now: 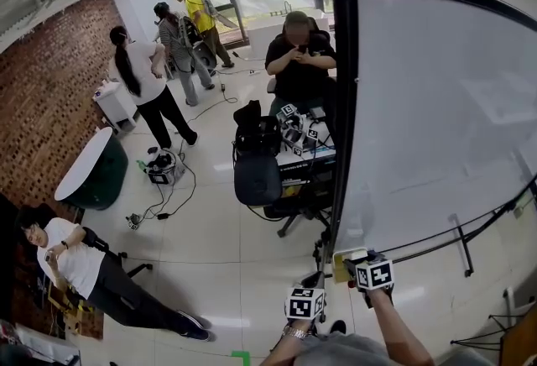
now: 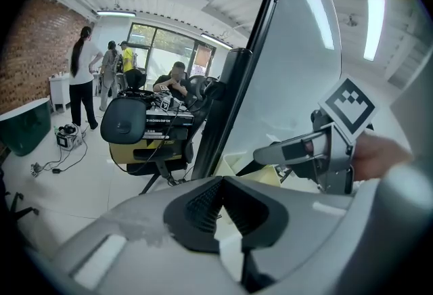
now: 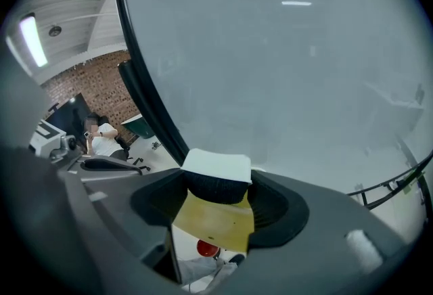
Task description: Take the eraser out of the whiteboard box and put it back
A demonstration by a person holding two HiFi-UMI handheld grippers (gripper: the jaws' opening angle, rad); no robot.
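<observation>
The eraser (image 3: pixel 215 218) has a yellow body, dark felt and a white top. My right gripper (image 3: pixel 216 187) is shut on it, just in front of the whiteboard (image 3: pixel 291 63). In the head view the right gripper (image 1: pixel 356 262) is at the whiteboard's (image 1: pixel 436 104) lower left corner, beside the pale yellow box (image 1: pixel 342 265). From the left gripper view the box (image 2: pixel 235 164) sits at the board's foot, with the right gripper (image 2: pixel 270 153) pointing at it. My left gripper (image 2: pixel 220 185) is shut with nothing in it and hangs back to the left (image 1: pixel 309 280).
The whiteboard's black post (image 2: pixel 230 104) and its stand legs (image 1: pixel 461 243) are close by. A black office chair (image 1: pixel 258 178) and a cluttered desk (image 1: pixel 302 146) stand beyond. Several people are on the floor to the left, with cables (image 1: pixel 172 196) lying there.
</observation>
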